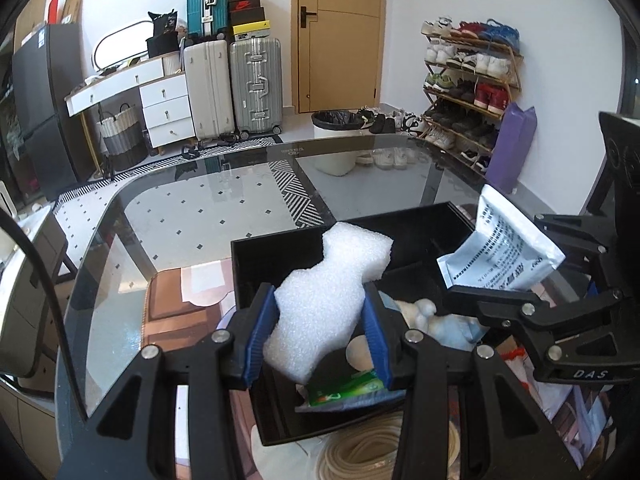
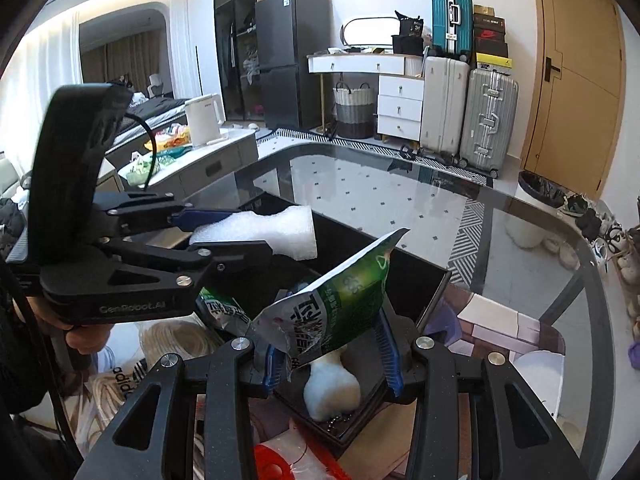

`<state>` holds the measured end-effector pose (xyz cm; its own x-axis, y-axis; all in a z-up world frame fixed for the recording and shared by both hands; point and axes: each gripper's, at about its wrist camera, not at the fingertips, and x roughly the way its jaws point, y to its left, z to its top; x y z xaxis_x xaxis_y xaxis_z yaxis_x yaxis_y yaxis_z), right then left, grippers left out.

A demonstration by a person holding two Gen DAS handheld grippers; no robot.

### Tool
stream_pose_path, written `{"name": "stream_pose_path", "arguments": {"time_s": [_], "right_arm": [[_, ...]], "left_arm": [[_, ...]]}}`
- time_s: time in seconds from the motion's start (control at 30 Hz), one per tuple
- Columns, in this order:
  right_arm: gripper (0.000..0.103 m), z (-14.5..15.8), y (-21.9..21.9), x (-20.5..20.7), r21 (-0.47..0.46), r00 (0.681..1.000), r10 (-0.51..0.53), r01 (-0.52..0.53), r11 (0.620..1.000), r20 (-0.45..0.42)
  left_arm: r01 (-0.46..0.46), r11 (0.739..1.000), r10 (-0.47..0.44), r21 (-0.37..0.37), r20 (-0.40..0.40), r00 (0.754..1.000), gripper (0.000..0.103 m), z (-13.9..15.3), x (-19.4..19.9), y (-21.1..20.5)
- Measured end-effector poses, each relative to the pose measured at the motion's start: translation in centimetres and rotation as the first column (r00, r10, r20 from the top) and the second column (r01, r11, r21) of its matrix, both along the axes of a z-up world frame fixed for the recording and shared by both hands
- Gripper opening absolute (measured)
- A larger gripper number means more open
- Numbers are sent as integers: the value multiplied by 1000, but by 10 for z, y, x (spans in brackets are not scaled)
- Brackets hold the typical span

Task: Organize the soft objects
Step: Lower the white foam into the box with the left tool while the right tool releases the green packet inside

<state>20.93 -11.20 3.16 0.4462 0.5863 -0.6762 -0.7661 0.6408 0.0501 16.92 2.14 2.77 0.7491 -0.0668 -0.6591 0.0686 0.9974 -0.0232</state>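
My left gripper (image 1: 320, 336) is shut on a white foam block (image 1: 328, 300) and holds it over the black bin (image 1: 276, 256) on the glass table. It also shows in the right wrist view (image 2: 236, 236), with the foam (image 2: 276, 232) sticking out. My right gripper (image 2: 332, 352) is shut on a green and white packet (image 2: 336, 304), held above the bin (image 2: 432, 296); the left wrist view shows the packet's white printed back (image 1: 500, 252) in that gripper (image 1: 504, 280). In the bin lie a white plush toy (image 2: 332, 388), a pale blue soft item (image 1: 460, 328) and another green packet (image 1: 344, 392).
The glass table (image 1: 192, 216) stretches ahead of the bin. Coiled beige rope (image 1: 360, 448) lies below its near edge. A red and clear bag (image 2: 288, 460) sits under my right gripper. Suitcases, a white dresser, a shoe rack and a bin stand beyond.
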Motion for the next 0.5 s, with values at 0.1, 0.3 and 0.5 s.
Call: {"name": "stream_pose_path", "arguments": {"time_s": [0.1, 0.3, 0.5], "right_arm": [[40, -4, -1, 1, -5, 1000, 2, -2, 1000, -2], [41, -7, -4, 3, -5, 1000, 14, -14, 1000, -6], [41, -6, -3, 2, -19, 1000, 3, -3, 1000, -3]], "left_arm": [[3, 1000, -3, 9, -1, 1000, 42, 0, -2, 0], [11, 1000, -11, 20, -8, 1000, 42, 2, -4, -4], [12, 1000, -12, 11, -14, 1000, 42, 1, -6, -5]]}}
